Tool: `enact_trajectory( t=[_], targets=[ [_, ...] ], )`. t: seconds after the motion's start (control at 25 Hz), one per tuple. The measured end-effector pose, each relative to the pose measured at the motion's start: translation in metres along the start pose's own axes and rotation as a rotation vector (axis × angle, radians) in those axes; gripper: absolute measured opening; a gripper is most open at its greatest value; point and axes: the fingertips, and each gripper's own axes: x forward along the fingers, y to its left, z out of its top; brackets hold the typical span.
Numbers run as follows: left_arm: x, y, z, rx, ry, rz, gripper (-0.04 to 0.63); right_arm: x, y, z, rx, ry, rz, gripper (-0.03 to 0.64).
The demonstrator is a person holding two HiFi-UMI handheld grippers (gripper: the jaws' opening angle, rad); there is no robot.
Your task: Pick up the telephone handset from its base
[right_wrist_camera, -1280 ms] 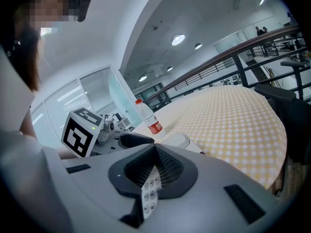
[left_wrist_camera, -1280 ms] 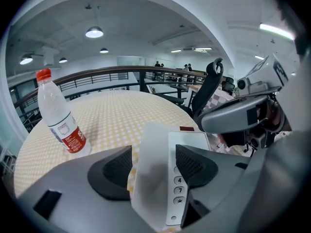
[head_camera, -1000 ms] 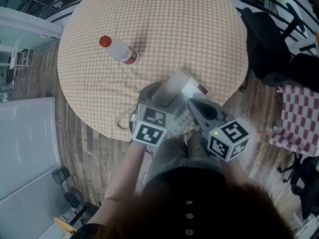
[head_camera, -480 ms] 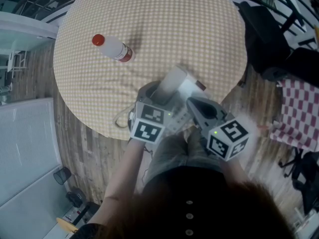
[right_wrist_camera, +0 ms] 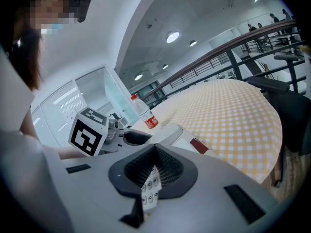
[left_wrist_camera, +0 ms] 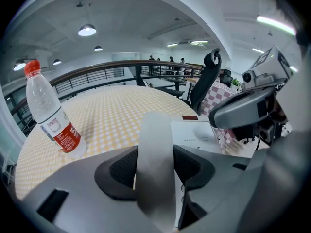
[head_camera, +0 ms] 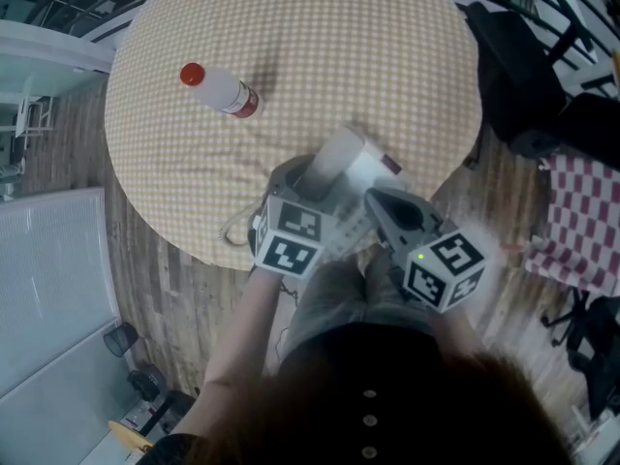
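While the left gripper (left_wrist_camera: 156, 173) closes its 2 jaws, the telephone handset (left_wrist_camera: 154, 130) lies between them on its base (left_wrist_camera: 195, 132), at the near edge of the round checked table (head_camera: 291, 27). The dark pads (left_wrist_camera: 121, 171) already seem to meet its 2 long sides. To do this step well, I would let the squeeze finish around the handset's middle. Then I would lift straight up out of the cradle rather than drag it sideways, watching what looks like the cord (head_camera: 235, 232) hanging at the table edge. The right gripper (right_wrist_camera: 151, 174) has its jaws drawn nearly together. Only a slit remains, through which the keypad (right_wrist_camera: 148, 192) shows, and whether it presses on the base I cannot tell. Held there, it could steady the base during the lift. The left gripper tilts steeply down along the handset's length, while the right comes in flatter from the right side, beside it. A water bottle (head_camera: 221, 91) stands well apart.
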Motion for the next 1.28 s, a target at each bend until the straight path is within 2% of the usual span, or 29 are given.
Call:
enact_trajectory(
  t=[0.4,0.64,0.8,1.28],
  targets=[
    [-0.002,0.001,0.000,0.000,-0.011,0.014,0.227,-0.002,0.002,0.000,-0.007,-0.005,0.010,0.009],
    [-0.006,0.002,0.006,-0.035,-0.037,-0.007,0.227,-0.004,0.005,0.002,-0.015,-0.008,0.022,0.009],
    [-0.011,0.000,0.010,-0.095,-0.065,-0.027,0.226,-0.005,0.006,0.005,-0.020,-0.014,0.024,0.009],
    [-0.031,-0.003,0.024,-0.106,-0.124,-0.013,0.226,-0.014,0.012,0.017,-0.037,-0.053,0.029,0.009]
  ],
)
